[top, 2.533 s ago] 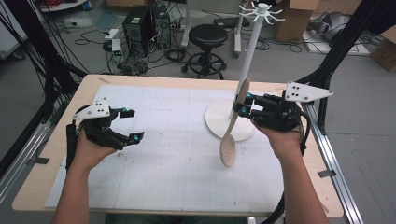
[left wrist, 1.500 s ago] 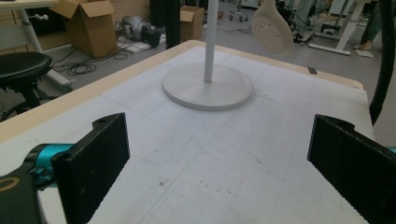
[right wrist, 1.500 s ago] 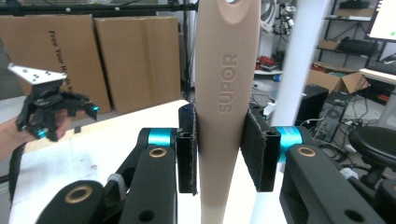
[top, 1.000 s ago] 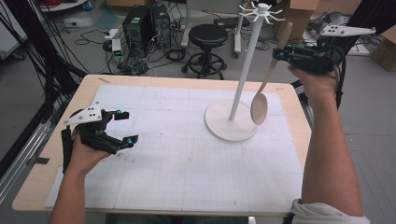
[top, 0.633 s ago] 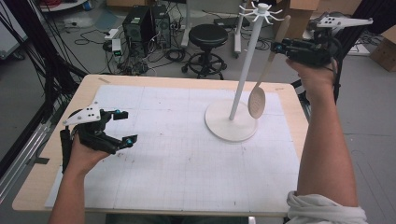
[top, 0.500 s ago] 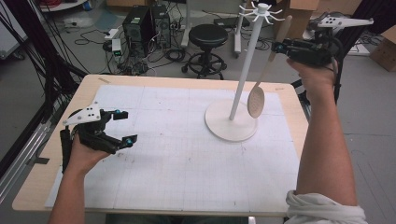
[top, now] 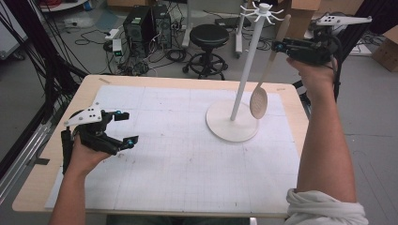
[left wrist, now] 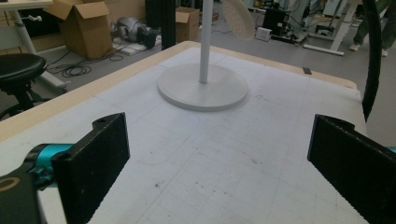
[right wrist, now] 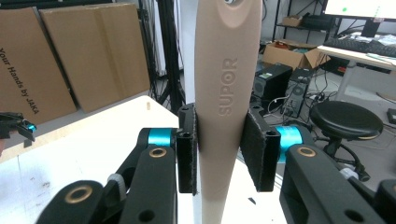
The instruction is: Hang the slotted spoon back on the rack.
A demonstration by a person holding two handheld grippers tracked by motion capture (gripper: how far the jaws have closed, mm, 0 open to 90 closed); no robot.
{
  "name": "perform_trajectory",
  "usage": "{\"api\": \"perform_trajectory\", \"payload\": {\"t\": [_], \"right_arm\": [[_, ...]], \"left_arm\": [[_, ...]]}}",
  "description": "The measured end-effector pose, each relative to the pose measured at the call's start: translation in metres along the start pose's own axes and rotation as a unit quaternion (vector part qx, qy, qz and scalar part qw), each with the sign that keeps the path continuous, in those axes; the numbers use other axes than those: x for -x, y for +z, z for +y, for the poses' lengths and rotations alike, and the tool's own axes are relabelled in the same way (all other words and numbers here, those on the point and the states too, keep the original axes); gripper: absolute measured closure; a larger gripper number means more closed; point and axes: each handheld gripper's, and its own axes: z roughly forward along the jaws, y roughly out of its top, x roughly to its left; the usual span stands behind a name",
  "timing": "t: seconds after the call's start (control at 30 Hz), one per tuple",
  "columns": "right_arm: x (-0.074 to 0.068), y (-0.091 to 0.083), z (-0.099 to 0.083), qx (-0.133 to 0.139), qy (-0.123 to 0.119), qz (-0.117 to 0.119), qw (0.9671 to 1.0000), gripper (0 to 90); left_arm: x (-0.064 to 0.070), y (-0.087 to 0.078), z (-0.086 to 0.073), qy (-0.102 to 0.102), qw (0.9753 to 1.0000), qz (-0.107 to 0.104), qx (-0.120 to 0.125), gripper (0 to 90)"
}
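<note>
Right gripper (top: 280,47): jaws pinching spoon (top: 259,101) handle, far right beside rack (top: 250,56), unchanged. Left gripper (top: 123,127): jaws spread, near left.

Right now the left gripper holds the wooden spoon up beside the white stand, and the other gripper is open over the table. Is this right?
No: the right gripper holds the spoon beside the stand; the left gripper is the open one, as the high view shows.
</note>
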Motion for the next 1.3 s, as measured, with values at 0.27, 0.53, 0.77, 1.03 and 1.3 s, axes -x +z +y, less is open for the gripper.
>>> {"api": "perform_trajectory", "payload": {"t": [0.27,0.53,0.77,1.03,1.3], "right_arm": [[-0.005,0.004,0.003,-0.003,-0.009,0.008,0.9999,68.7],[-0.009,0.007,0.005,-0.007,-0.012,0.011,0.9998,68.7],[-0.01,0.01,0.005,-0.014,-0.016,0.01,0.9997,68.7],[-0.014,0.017,0.006,-0.028,-0.016,0.01,0.9994,68.7],[-0.012,0.019,0.004,-0.031,-0.012,0.009,0.9994,68.4]], "left_arm": [[-0.002,0.002,-0.003,-0.002,1.0,0.005,-0.005,6.2],[-0.002,0.0,-0.003,-0.002,1.0,0.006,-0.003,6.2],[-0.002,0.0,-0.002,-0.002,1.0,0.007,-0.002,6.2],[-0.001,0.001,-0.002,-0.001,1.0,0.009,-0.002,6.2],[-0.002,0.0,-0.003,-0.001,0.9999,0.013,-0.005,6.2]]}}
